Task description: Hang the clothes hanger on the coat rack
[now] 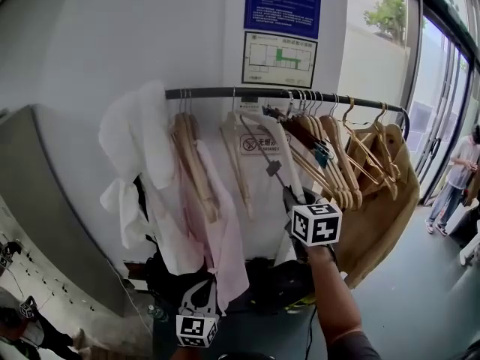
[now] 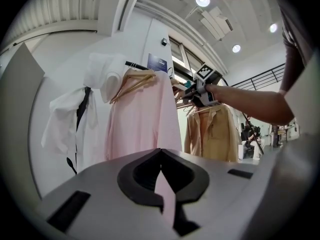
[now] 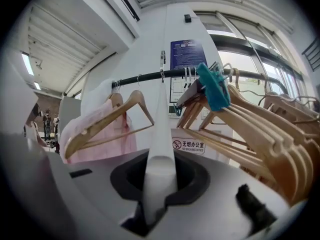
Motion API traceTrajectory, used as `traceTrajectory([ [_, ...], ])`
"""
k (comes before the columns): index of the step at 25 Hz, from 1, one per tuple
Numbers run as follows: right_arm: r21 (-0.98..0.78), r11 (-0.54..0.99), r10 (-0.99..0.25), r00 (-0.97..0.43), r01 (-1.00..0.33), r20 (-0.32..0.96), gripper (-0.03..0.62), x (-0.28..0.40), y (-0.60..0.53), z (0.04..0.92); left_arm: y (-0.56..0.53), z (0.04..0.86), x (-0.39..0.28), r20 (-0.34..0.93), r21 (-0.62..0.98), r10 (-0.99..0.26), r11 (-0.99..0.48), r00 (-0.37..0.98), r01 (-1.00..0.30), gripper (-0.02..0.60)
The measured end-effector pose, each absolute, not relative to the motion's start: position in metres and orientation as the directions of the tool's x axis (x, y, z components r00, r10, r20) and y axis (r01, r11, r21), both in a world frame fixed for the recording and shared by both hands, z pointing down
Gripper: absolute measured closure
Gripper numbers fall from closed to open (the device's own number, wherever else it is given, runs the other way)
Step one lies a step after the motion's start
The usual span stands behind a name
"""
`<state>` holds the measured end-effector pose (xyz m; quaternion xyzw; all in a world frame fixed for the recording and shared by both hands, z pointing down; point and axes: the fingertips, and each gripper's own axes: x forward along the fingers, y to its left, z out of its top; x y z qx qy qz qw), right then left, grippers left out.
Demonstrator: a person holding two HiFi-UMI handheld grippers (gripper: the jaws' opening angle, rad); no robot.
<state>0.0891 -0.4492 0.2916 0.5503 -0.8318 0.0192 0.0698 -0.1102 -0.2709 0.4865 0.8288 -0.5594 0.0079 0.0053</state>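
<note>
A black rail (image 1: 225, 92) of the coat rack runs across the wall. My right gripper (image 1: 289, 198) is raised in front of it, shut on a white hanger (image 3: 161, 134). The hanger stands edge-on from the right gripper (image 3: 160, 184), and its metal hook (image 3: 162, 59) is up at the rail (image 3: 142, 78). Lower down, my left gripper (image 1: 196, 306) is shut on the hem of a pink shirt (image 1: 225, 253). A strip of that pink shirt (image 2: 142, 119) lies between the jaws of the left gripper (image 2: 162, 184); the shirt hangs from a wooden hanger (image 2: 132, 81).
Several wooden hangers (image 1: 345, 163), one with a teal clip (image 3: 212, 86), crowd the rail's right half beside a tan coat (image 1: 382, 216). White garments (image 1: 139, 148) hang at the left end. A grey panel (image 1: 45, 201) stands left; a person (image 1: 457, 178) stands by glass doors right.
</note>
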Motion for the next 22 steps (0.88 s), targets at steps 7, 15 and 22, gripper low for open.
traceTrajectory([
  [7, 0.028, 0.411, -0.897, -0.398, -0.911, 0.194, 0.537, 0.071, -0.483, 0.276, -0.266, 0.488, -0.106, 0.023, 0.003, -0.921, -0.389, 0.389, -0.921, 0.572],
  [15, 0.037, 0.4, -0.892, -0.38, -0.916, 0.244, 0.536, 0.071, -0.492, 0.299, -0.269, 0.486, -0.103, 0.018, -0.002, -0.92, -0.392, 0.392, -0.92, 0.572],
  [22, 0.059, 0.39, -0.907, -0.373, -0.919, 0.197, 0.534, 0.068, -0.492, 0.296, -0.277, 0.482, -0.101, 0.019, 0.011, -0.927, -0.375, 0.376, -0.927, 0.572],
])
